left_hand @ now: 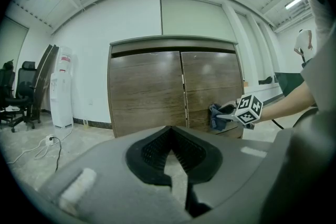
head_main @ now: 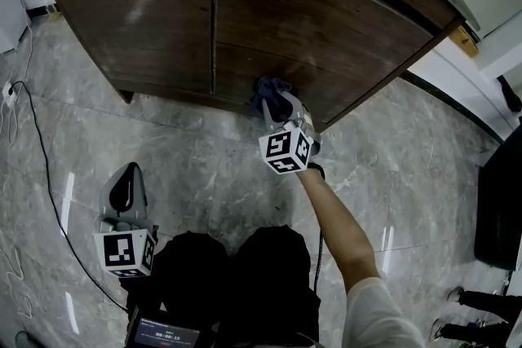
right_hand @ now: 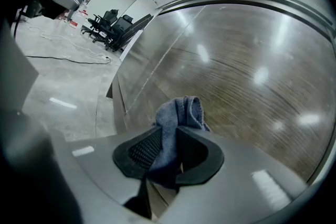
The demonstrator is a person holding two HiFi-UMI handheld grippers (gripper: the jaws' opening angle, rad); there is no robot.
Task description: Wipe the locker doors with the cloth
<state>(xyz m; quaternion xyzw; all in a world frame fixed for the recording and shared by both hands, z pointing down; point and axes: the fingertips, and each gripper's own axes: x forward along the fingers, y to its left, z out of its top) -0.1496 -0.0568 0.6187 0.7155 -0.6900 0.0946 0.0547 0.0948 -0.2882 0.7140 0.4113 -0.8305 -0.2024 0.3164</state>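
The brown wooden locker has a left door [head_main: 139,12] and a right door [head_main: 326,37]. My right gripper [head_main: 275,108] is shut on a blue-grey cloth [head_main: 267,92] and holds it against the lower part of the right door, near the seam. In the right gripper view the cloth [right_hand: 181,113] bunches out from between the jaws of the right gripper [right_hand: 169,140], close to the door [right_hand: 252,76]. My left gripper [head_main: 126,182] hangs low over the floor, far from the locker, shut with nothing in it. Its own view shows the left gripper [left_hand: 169,136] facing the doors [left_hand: 147,92] and the cloth [left_hand: 215,115].
A black cable [head_main: 41,167] runs over the grey marble floor at the left. A dark piece of furniture [head_main: 497,208] stands at the right edge. Office chairs [left_hand: 21,92] and a water dispenser [left_hand: 62,86] stand left of the locker. The person's dark-clad knees [head_main: 236,273] are below.
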